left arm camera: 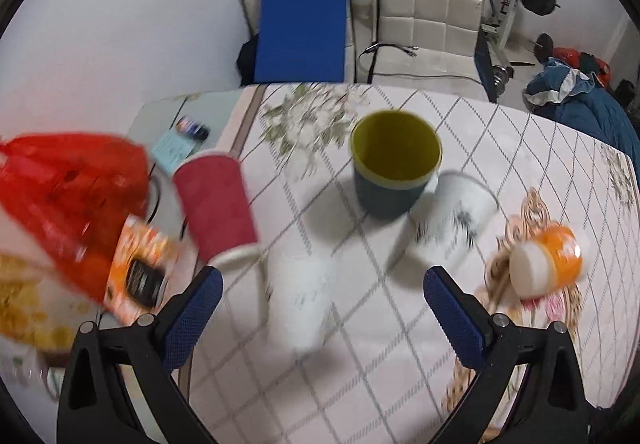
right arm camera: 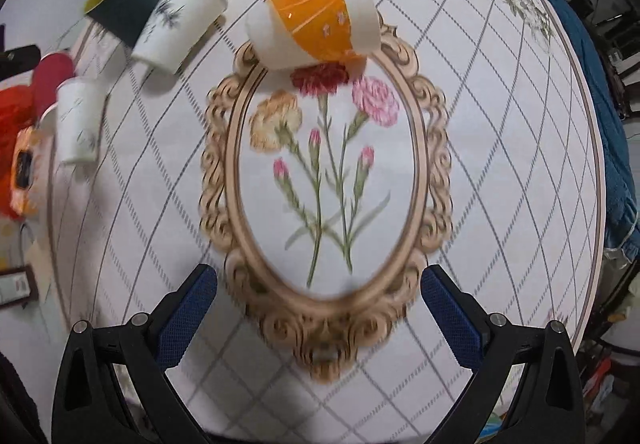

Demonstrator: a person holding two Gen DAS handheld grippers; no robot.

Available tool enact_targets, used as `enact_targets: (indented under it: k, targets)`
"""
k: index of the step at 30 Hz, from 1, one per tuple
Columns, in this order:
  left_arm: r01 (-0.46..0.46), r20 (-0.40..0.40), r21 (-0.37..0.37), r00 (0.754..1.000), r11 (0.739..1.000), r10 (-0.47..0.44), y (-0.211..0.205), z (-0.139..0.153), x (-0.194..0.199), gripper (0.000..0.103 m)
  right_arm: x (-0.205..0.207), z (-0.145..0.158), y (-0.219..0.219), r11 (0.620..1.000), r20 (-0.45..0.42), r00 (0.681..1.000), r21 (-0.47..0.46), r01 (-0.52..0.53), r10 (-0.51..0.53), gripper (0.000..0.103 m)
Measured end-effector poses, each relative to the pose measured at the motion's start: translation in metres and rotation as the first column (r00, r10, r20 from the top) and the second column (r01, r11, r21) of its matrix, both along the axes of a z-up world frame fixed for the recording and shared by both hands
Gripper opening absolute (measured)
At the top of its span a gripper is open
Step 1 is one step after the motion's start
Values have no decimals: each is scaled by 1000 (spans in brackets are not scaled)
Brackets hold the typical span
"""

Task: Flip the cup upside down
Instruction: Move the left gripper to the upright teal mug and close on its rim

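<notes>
Between the spread fingers of the left gripper (left arm camera: 322, 292) stands a white cup (left arm camera: 298, 300), small end up, so it looks flipped over, though it is too blurry to be sure. These fingers hold nothing. Ahead of them sits a dark cup with a yellow inside (left arm camera: 394, 164), open end up. Just right of it a white cup with dark marks (left arm camera: 456, 216) leans. Out past the left finger is a red cup (left arm camera: 216, 204), and past the right finger an orange and white cup (left arm camera: 546, 264) lies on its side. The right gripper (right arm camera: 319, 294) also has its fingers spread wide and empty, over the flower picture on the surface (right arm camera: 500, 148), with the orange cup well ahead of it. I think that cup is the next one to turn. It could roll away if a finger bumps it, because it lies on its round side. The paper cups are light and stand close, so a wide reach could knock one into its neighbor. Both views are smeared, so the prints on the cups are hard to read, and the red bag (left arm camera: 68, 200) hides part of the left edge.
</notes>
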State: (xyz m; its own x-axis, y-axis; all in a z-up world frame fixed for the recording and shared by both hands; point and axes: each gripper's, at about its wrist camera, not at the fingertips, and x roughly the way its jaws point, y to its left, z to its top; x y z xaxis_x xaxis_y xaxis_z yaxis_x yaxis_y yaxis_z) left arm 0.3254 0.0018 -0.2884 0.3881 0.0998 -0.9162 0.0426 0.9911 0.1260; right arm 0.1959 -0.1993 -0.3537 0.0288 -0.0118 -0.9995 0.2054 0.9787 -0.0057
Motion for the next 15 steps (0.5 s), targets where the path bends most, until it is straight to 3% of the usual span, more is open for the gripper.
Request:
enact_targets:
  k: [6, 15]
  targets:
    - [55, 71, -17, 996, 998, -53, -16, -23, 34, 103, 29, -15, -6, 999, -8, 999, -21, 46, -46, 103]
    - [30, 86, -71, 996, 997, -24, -23, -48, 74, 103, 50, -26, -13, 997, -33, 997, -49, 63, -64, 103]
